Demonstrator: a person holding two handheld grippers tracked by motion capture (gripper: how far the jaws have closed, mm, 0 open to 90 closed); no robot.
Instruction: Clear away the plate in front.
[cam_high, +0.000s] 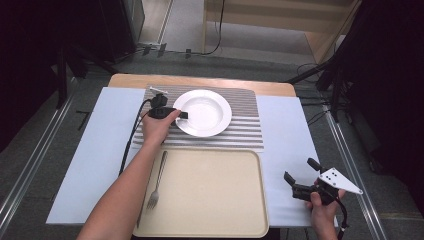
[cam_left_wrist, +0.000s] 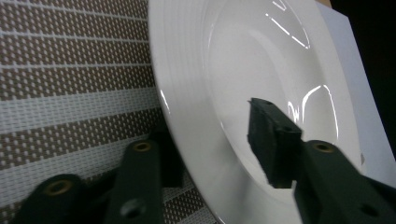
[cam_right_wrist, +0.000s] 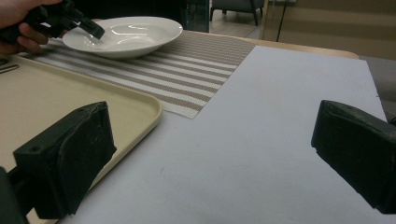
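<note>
Item: white plate (cam_high: 204, 112), unmarked, resting on the striped placemat (cam_high: 240, 131) at the far edge of the bench. I have my left gripper (cam_high: 176, 114) at the plate's left rim, one jaw under the rim on the mat, the other over the bowl; whether the pads press on it I cannot tell. Item: beige tray (cam_high: 215, 195) at the near edge, a fork (cam_high: 156, 182) lying along its left side. My right gripper (cam_high: 298, 186) hangs by the bench's near right corner, jaws wide apart, nothing between them. I can read no writing or brand anywhere.
</note>
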